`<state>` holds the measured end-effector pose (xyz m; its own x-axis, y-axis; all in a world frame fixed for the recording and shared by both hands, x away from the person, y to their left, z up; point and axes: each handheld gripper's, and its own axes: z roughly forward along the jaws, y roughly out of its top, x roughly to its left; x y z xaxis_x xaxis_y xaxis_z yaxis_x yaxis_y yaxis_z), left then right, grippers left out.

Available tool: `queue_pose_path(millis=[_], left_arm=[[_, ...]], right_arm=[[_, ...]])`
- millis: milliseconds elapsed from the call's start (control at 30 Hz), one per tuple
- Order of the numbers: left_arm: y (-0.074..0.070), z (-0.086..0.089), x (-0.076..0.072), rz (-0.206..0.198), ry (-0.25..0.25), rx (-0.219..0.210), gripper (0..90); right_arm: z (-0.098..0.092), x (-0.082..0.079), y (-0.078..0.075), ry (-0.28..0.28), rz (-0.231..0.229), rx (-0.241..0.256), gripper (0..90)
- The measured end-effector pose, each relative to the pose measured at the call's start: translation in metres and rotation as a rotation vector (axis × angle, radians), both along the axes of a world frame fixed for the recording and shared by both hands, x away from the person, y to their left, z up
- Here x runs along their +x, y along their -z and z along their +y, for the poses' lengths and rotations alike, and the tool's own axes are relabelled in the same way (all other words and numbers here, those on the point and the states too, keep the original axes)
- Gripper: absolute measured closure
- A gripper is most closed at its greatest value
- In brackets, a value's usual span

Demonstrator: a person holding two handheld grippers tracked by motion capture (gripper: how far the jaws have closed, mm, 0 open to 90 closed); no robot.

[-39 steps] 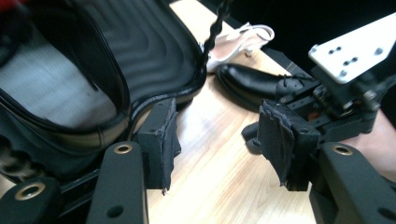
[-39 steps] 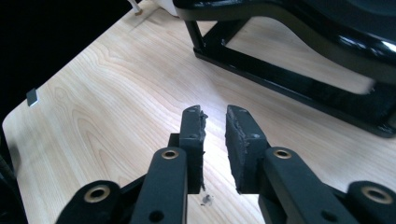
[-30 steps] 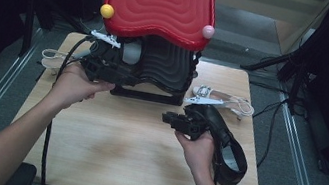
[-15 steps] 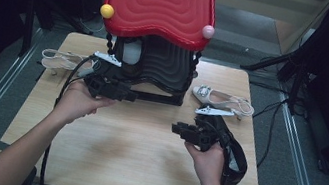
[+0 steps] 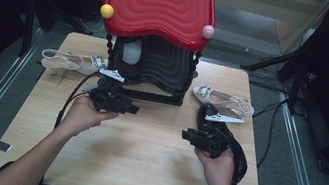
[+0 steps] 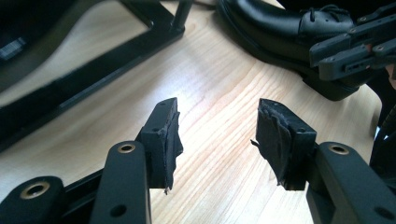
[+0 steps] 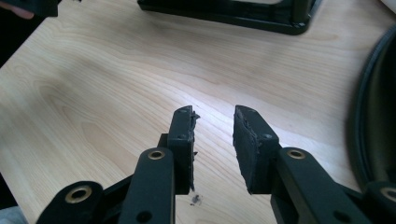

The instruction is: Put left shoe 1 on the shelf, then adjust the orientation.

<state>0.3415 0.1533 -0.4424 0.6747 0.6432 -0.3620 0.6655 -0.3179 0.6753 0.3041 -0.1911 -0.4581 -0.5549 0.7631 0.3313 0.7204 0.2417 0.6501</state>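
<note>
So both tools are empty right now. The left tool (image 5: 120, 104) sits just in front of the black shoe rack (image 5: 153, 70), near its left front corner, and its jaws are clearly spread apart with bare wood between them in the left gripper view (image 6: 217, 135). The right tool (image 5: 200, 139) is further out from the rack, off its right front corner, jaws also parted though by a narrower gap (image 7: 214, 144), nothing between them either.

The thing that looks to be in play is the black shoe (image 5: 219, 129). It lies on the bench (image 5: 140, 164) in front of the rack's right side, just under and beside the right hand (image 5: 216, 164), toe pointing roughly toward the rack. In the left gripper view you can see it across the wood (image 6: 285, 28), with the right tool just in front of it.

Two pale strappy sandals flank the rack: one off its left side (image 5: 74, 61), one off its right side (image 5: 222, 99), just behind the black shoe.

My guess on the why: the tools point inward at each other, low over the open wood in front of the rack, so they're parked between moves rather than mid-grab. The right one being closest to the black shoe makes it the likely picker, and the rack's shelves under that big red top (image 5: 162, 3) look like where the shoes go.
</note>
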Motion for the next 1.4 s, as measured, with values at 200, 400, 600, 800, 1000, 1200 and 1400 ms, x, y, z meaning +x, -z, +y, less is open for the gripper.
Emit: queue_pose_path(millis=[200, 400, 600, 800, 1000, 1200, 1400], left_arm=[[0.005, -0.005, 0.001, 0.003, 0.016, 0.003, 51.1], [0.010, -0.009, 0.003, 0.014, 0.036, 0.002, 51.5], [0.015, -0.015, 0.007, 0.020, 0.056, 0.010, 51.4], [0.018, -0.017, 0.008, 0.026, 0.064, 0.018, 51.3], [0.019, -0.019, 0.010, 0.033, 0.068, 0.018, 51.1], [0.019, -0.018, 0.010, 0.033, 0.067, 0.021, 51.0], [0.020, -0.017, 0.011, 0.037, 0.059, 0.022, 50.8]], right_arm=[[-0.012, -0.003, 0.003, 0.032, 0.006, -0.003, 70.1], [-0.023, -0.006, 0.001, 0.065, 0.008, -0.017, 70.1], [-0.037, -0.009, -0.004, 0.100, 0.010, -0.033, 70.1], [-0.052, -0.014, -0.010, 0.123, 0.021, -0.056, 70.1], [-0.075, -0.021, -0.023, 0.168, 0.031, -0.087, 69.8], [-0.088, -0.024, -0.028, 0.188, 0.078, -0.124, 68.3], [-0.089, -0.023, -0.022, 0.190, 0.116, -0.165, 67.6]])
